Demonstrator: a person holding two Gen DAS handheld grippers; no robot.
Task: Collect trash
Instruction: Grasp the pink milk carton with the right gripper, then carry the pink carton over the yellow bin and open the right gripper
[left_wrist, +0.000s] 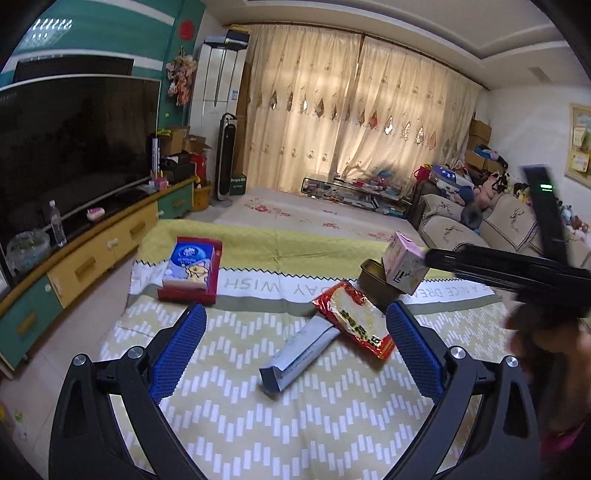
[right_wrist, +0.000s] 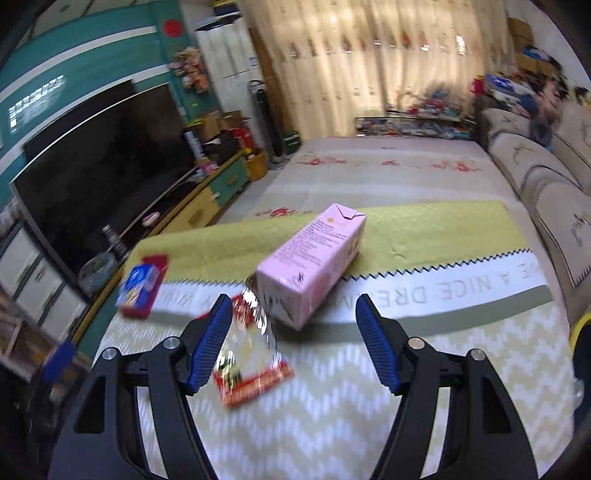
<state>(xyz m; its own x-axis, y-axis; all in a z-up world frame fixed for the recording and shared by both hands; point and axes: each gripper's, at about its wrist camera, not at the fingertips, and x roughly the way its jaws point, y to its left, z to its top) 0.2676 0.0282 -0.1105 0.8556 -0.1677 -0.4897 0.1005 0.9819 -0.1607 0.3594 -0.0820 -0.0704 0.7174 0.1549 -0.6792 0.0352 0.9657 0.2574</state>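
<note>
Both my grippers, left gripper (left_wrist: 295, 325) and right gripper (right_wrist: 293, 321), gape wide and hold nothing. Ahead on the table cover (left_wrist: 332, 424) lie the pink carton (right_wrist: 314, 258), red wrapper (left_wrist: 356, 317) and grey pouch (left_wrist: 299, 356). Nothing looks collected yet.

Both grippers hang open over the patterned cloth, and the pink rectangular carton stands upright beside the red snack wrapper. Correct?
Not quite: the pink rectangular carton lies tilted, not upright, as the right wrist view shows. Both the left gripper and right gripper are open above the patterned cloth, red snack wrapper nearby.
</note>
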